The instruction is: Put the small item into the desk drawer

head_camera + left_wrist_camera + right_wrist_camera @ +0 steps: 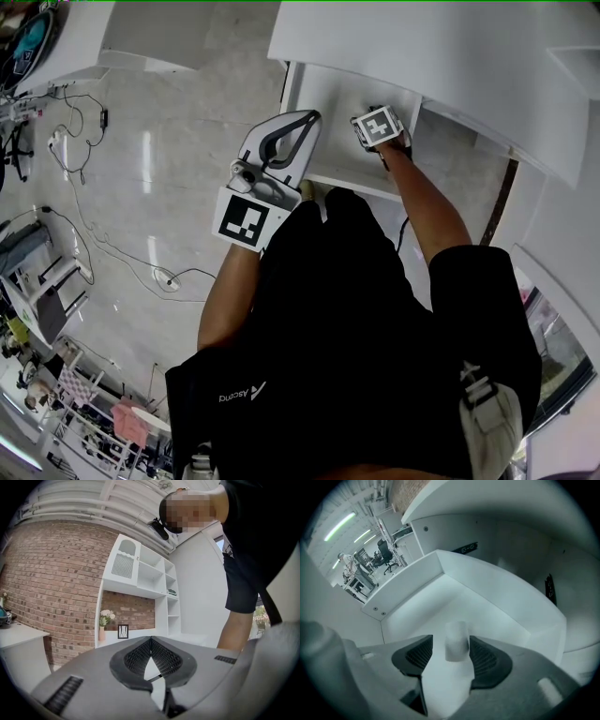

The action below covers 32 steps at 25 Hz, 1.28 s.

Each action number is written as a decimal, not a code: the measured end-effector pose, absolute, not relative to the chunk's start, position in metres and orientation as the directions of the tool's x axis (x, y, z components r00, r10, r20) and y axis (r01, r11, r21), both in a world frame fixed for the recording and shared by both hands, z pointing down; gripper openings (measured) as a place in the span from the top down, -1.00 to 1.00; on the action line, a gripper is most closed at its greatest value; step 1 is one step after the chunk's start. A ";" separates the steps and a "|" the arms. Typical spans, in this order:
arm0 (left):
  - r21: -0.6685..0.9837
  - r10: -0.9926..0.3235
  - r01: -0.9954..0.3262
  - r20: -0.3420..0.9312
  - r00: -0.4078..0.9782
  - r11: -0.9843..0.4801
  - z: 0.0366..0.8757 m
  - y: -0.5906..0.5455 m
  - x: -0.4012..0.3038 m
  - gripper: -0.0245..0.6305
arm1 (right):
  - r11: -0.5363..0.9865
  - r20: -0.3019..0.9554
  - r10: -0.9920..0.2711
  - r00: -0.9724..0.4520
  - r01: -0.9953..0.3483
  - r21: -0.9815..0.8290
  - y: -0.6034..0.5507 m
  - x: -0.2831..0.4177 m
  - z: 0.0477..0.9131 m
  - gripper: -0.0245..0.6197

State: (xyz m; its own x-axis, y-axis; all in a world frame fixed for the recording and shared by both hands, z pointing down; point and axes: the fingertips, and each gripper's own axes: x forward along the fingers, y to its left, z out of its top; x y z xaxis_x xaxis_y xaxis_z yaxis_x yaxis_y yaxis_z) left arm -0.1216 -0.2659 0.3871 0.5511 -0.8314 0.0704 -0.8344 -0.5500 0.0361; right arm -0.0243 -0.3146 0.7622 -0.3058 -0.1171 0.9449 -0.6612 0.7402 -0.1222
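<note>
White item [457,641] is sitting in the drawer [487,588] between the right gripper's [451,640] wide-apart jaws; a pad brushing it on withdrawal could be toppling it. Left gripper [151,641] is hanging closed, empty.

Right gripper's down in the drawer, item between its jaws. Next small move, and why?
Probably lift the right gripper straight up out of the drawer, jaws kept apart. They stand open, and the small white cylinder looks unclamped between them, inside the drawer, so the placing seems done. A sideways pull could knock it.
</note>
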 end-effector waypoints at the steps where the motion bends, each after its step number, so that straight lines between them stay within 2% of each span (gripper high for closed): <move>1: 0.037 -0.830 -0.833 0.067 0.553 -0.552 0.387 -0.265 -0.121 0.93 | 0.741 0.941 -0.126 -0.314 -0.661 -0.122 -0.315 -0.023 0.758 0.20; 14: 0.056 -0.804 -0.804 0.026 0.594 -0.592 0.379 -0.240 -0.114 0.93 | 0.745 0.829 -0.257 -0.497 -0.648 -0.157 -0.293 -0.023 0.668 0.20; 21: 0.072 -0.788 -0.787 0.011 0.615 -0.613 0.377 -0.225 -0.115 0.93 | 0.728 0.728 -0.386 -0.566 -0.672 -0.136 -0.278 -0.018 0.588 0.21; 27: 0.078 -0.768 -0.764 -0.047 0.639 -0.640 0.349 -0.214 -0.100 0.93 | 0.689 0.575 -0.555 -0.600 -0.720 -0.086 -0.265 0.015 0.490 0.25; 32: 0.083 -0.743 -0.738 -0.064 0.666 -0.669 0.332 -0.205 -0.088 0.93 | 0.658 0.378 -0.671 -0.638 -0.747 -0.095 -0.247 0.031 0.416 0.38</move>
